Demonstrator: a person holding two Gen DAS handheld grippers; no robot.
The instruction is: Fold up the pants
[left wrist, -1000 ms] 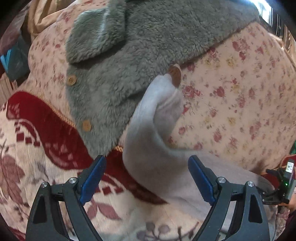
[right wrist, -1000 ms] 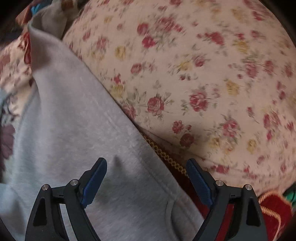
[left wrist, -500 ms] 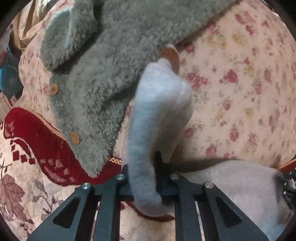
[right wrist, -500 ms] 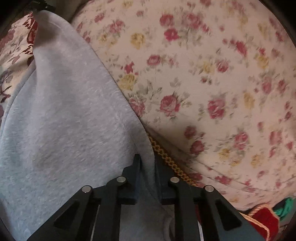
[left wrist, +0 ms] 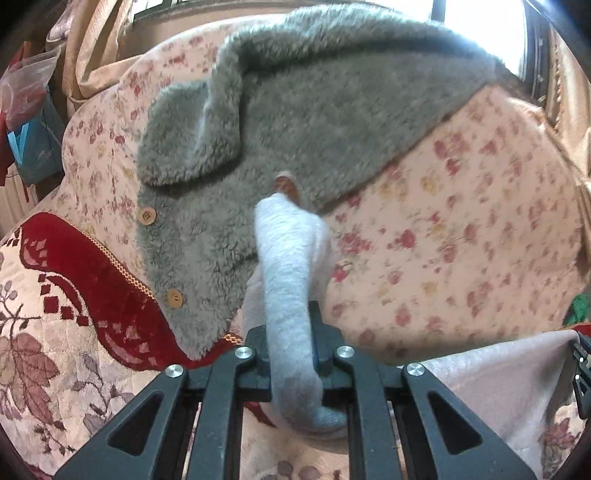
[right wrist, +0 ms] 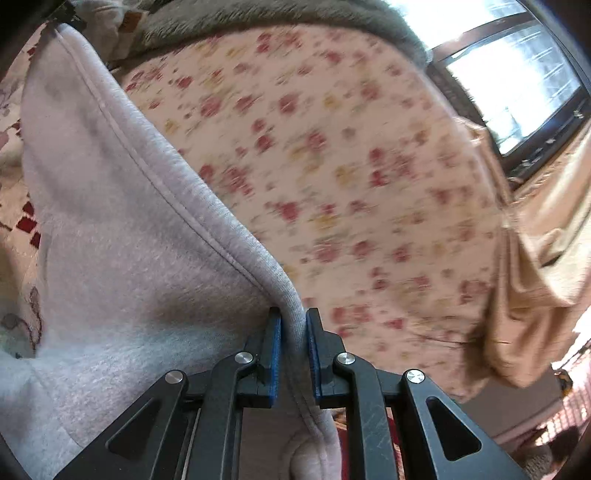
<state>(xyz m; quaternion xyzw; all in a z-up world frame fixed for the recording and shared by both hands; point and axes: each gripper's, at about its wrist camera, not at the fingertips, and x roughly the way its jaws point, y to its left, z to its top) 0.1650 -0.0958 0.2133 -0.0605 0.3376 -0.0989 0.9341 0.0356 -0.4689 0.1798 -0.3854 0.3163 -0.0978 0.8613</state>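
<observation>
We see a cream sofa seat with red leaf pattern (left wrist: 40,354). Against its floral back cushion (left wrist: 461,236) lies a fluffy grey buttoned jacket (left wrist: 314,110).

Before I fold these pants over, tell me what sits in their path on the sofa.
Both grippers already pinch the grey pants, left gripper and right gripper, so nothing blocks the grasp. Ahead, a fuzzy grey jacket drapes over the floral cushion, right behind the raised leg; folding toward it would land on it.

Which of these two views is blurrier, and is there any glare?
Right wrist view: floral cushion smeared by motion, window blown out white. Left wrist view: sharper, mild blur on the cushion, glare at the top right window; pants crisp.
</observation>
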